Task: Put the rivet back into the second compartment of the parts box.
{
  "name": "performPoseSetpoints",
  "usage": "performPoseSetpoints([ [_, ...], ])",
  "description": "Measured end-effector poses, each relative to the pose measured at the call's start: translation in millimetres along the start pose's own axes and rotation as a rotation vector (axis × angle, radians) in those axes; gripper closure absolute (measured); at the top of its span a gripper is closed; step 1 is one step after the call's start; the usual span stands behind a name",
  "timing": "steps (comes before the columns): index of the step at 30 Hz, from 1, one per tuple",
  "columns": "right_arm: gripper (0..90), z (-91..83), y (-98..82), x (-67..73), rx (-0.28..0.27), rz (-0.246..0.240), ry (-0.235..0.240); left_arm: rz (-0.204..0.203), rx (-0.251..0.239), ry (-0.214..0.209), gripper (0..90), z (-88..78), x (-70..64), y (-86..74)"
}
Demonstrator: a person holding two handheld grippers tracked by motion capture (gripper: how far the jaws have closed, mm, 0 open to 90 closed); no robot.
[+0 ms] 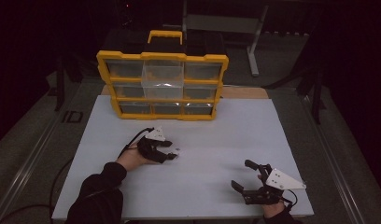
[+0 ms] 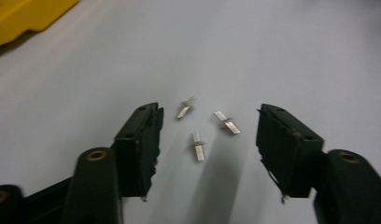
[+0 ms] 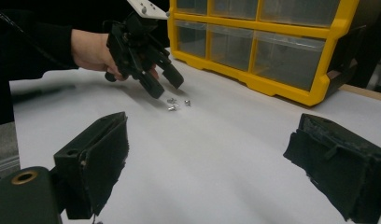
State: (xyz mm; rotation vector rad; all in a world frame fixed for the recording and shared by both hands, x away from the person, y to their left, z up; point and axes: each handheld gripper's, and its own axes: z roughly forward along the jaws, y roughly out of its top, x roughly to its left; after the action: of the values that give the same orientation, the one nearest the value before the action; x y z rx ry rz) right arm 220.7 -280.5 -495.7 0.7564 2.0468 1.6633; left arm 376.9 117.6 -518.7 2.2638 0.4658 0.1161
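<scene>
Left tongs (image 2: 209,135) apart, angled down over three small metal pins (image 2: 198,145) lying loose on the white counter (image 1: 216,135), near its left front; straddling suggests a pick-up. Right tongs (image 1: 248,179) apart, empty, well away. Yellow drawer case (image 1: 163,86) stands behind, probably the pins' destination.

Shiny metal pins (image 2: 198,145) on matt white board (image 1: 216,140); glossy yellow plastic organizer (image 1: 163,86).

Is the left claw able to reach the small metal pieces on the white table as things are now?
Probably yes. The left claw is open, the three small metal pieces lie on the table between its jaws, and nothing blocks them.
</scene>
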Motion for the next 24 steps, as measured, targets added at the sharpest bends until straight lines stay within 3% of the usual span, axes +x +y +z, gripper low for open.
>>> performPoseSetpoints([
  [3, 10.3, 0.2, -0.2, -0.1, 0.002, -0.003, -0.001, 0.006, 0.009, -0.001, 47.5, 2.0, 0.4, -0.7],
  [6, 10.3, 0.3, -0.2, 0.0, 0.002, -0.005, -0.001, 0.021, 0.054, -0.011, 55.5, 6.9, 0.1, -2.1],
  [10, 10.3, -0.1, -0.2, -0.3, 0.002, -0.003, -0.002, 0.012, 0.055, 0.001, 64.1, 6.8, 2.2, -2.6],
  [15, 10.3, 0.2, -0.2, -0.1, 0.006, -0.008, -0.007, 0.034, 0.052, 0.01, 70.3, 7.1, 1.6, -2.9],
  [19, 10.3, 0.9, -0.4, 0.1, 0.009, -0.008, -0.009, 0.052, 0.051, -0.004, 80.0, 8.1, 0.2, -2.7],
  [24, 10.3, 1.4, -0.4, 0.2, 0.012, -0.011, -0.011, 0.031, 0.059, -0.027, 82.0, 7.5, 1.9, -1.6],
])
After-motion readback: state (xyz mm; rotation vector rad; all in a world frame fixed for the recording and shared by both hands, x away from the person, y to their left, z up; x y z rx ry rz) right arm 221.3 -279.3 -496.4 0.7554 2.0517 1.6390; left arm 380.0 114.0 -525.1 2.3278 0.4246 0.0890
